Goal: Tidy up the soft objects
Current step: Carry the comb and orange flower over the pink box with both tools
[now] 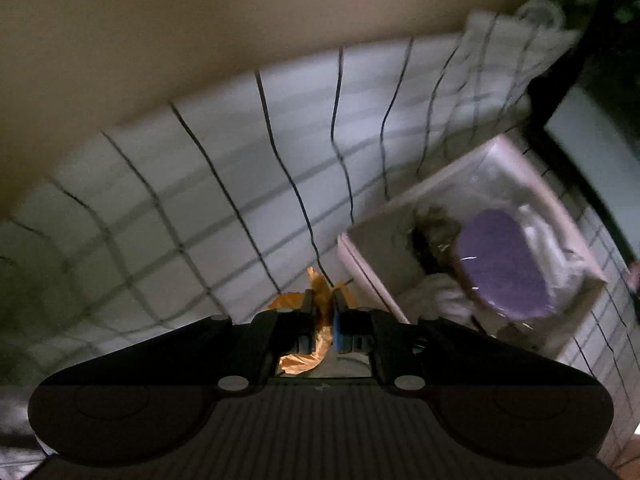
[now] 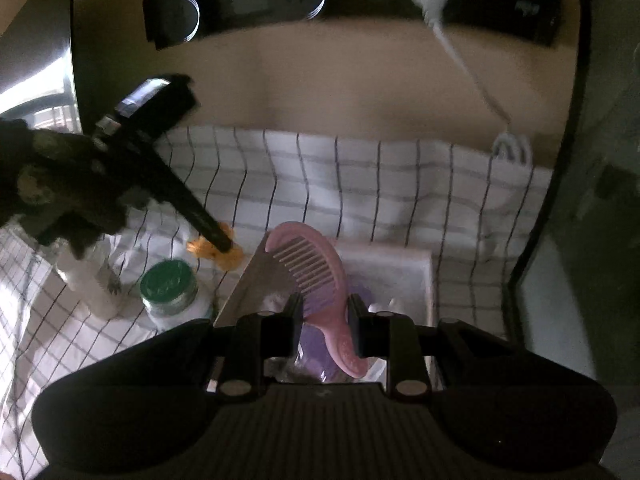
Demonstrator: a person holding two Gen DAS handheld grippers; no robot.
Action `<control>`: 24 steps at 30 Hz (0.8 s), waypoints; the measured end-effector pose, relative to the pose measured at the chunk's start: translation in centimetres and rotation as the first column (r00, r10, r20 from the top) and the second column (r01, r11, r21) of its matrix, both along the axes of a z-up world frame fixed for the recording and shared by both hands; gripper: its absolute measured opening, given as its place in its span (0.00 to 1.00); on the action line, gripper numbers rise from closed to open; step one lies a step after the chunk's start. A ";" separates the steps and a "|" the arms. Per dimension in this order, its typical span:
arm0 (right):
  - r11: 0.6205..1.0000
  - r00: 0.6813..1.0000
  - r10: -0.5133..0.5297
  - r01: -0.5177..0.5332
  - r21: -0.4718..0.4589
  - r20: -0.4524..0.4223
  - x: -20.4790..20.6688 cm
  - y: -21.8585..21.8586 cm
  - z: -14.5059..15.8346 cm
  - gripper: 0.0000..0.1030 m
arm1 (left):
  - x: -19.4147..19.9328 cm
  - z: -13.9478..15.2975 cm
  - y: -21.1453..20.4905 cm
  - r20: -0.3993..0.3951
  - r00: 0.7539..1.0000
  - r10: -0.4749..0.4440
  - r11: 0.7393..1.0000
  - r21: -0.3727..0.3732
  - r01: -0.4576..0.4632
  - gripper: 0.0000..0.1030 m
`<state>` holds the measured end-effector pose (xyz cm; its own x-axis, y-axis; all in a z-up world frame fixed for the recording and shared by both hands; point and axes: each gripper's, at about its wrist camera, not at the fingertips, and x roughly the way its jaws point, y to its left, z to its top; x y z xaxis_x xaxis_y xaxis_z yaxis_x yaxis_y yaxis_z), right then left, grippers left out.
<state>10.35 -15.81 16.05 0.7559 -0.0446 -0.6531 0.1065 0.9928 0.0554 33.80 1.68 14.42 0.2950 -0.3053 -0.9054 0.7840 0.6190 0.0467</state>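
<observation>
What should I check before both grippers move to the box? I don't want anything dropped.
1. Left gripper shut on the orange fabric piece: ok.
2. Right gripper shut on the pink plastic comb: ok.
3. Comb above the open pale rectangular box: ok.
4. Box has room beside the purple round item: cannot tell.
5. Green-lidded jar standing outside the box, left of it: ok.

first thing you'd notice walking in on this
The pink comb stands out first, pinched in the right gripper right above the open box. Next, the orange scrunchie clamped in the left gripper just left of that box, over the checked cloth. A green-lidded jar sits on the cloth further left.
</observation>
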 end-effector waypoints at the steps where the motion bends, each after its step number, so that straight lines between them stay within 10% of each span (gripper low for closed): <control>1: 1.000 1.000 -0.007 0.007 -0.008 0.014 -0.2 0.0 0.5 0.23 | -1.0 1.5 0.8 0.029 1.000 -0.011 1.000 -0.020 0.011 0.09; 14: 0.991 0.979 -0.048 0.072 -0.111 0.200 -3.1 0.2 8.0 0.23 | -11.3 16.6 0.6 0.202 0.974 -0.100 0.947 -0.280 0.156 0.10; 24: 0.995 0.981 -0.075 0.086 -0.056 0.178 -2.1 -1.6 7.9 0.23 | -10.1 6.9 -3.7 0.022 0.999 -0.036 0.927 -0.374 0.042 0.10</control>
<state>8.26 -17.38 23.94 0.8505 -0.1470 -0.5050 0.1803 0.9835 0.0173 23.70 -1.97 21.35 0.2879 -0.6324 -0.7191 0.8089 0.5625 -0.1709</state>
